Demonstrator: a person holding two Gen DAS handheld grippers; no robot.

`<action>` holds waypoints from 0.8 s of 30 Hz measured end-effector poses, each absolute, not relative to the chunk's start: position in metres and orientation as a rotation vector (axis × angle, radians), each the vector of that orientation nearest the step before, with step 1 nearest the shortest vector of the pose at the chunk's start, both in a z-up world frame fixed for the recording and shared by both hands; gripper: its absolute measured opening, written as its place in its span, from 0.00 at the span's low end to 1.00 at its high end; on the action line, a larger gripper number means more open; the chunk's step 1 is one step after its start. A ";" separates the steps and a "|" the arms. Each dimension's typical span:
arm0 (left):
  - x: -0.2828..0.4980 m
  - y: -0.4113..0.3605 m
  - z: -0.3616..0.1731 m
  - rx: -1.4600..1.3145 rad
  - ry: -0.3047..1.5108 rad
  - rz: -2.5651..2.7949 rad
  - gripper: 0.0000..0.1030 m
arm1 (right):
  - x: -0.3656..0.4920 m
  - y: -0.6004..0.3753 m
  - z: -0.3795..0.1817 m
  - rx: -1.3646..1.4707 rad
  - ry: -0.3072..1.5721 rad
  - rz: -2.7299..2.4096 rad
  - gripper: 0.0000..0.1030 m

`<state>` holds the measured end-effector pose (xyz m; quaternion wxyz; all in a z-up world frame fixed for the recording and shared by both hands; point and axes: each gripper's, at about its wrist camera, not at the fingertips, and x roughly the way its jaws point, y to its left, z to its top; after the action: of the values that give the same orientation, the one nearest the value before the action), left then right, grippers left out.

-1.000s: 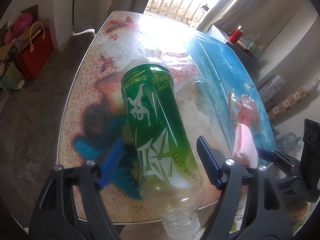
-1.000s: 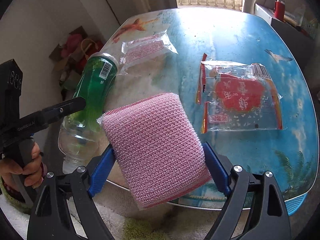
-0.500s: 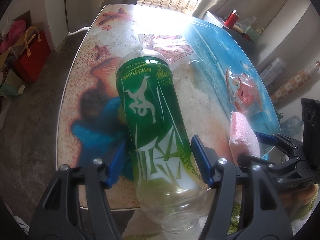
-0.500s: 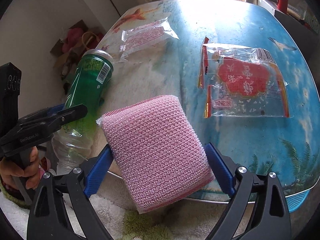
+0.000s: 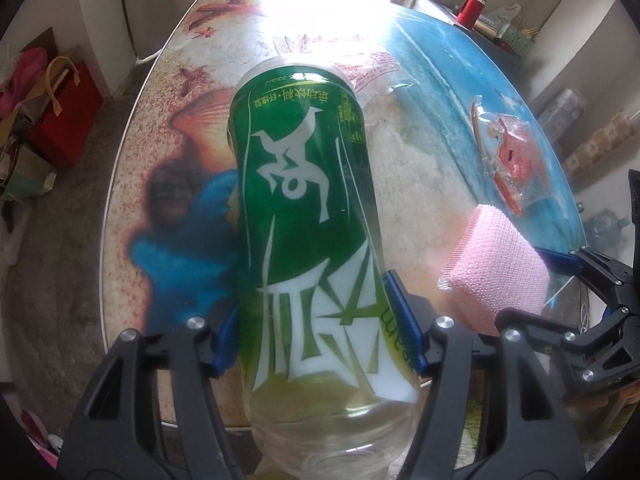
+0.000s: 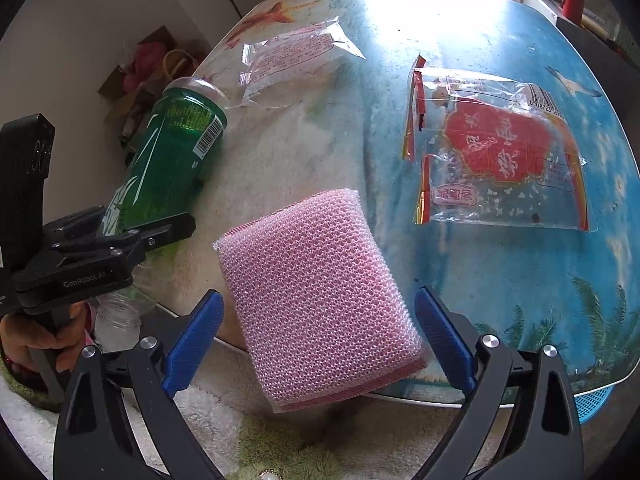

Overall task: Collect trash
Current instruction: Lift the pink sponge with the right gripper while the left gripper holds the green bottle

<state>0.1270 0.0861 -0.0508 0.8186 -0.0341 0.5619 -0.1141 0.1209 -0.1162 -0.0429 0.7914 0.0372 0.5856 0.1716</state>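
A green-labelled plastic bottle (image 5: 308,220) lies along the near left part of the table, its neck over the edge. My left gripper (image 5: 312,320) is shut on it, both blue pads pressing its lower label; the bottle (image 6: 168,168) and left gripper (image 6: 120,240) also show in the right wrist view. A pink mesh sponge (image 6: 320,296) rests on the table's front edge, overhanging it. My right gripper (image 6: 318,300) straddles the sponge with jaws opening, pads clear of its sides. A clear printed wrapper (image 6: 292,56) and a red snack wrapper (image 6: 500,152) lie further back.
The table (image 6: 480,40) has a beach print and a rounded rim. A blue mesh basket (image 6: 596,400) pokes out under its right corner. A red bag (image 5: 68,120) and clutter stand on the floor at left. A pale shaggy rug lies below the front edge.
My left jaws have closed onto the bottle as the gripper sank closer to it. My right jaws have spread away from the sponge, which now rests on the table edge.
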 end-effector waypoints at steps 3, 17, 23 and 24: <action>0.128 0.085 -0.051 -0.064 1.194 -0.242 0.58 | 0.121 -0.109 -0.043 0.040 1.255 0.371 0.91; 0.124 0.081 -0.049 -0.021 1.184 -0.234 0.58 | 0.121 -0.107 -0.042 0.000 1.240 0.364 0.85; 0.125 0.080 -0.049 -0.009 1.186 -0.230 0.58 | 0.121 -0.110 -0.044 0.012 1.246 0.366 0.85; 0.125 0.080 -0.048 -0.007 1.187 -0.229 0.58 | 0.121 -0.110 -0.044 0.014 1.247 0.366 0.85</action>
<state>0.1248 0.0800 -0.0484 0.8228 -0.0032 0.5580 -0.1078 0.1206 -0.1101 -0.0436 0.7962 0.0067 0.5805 0.1704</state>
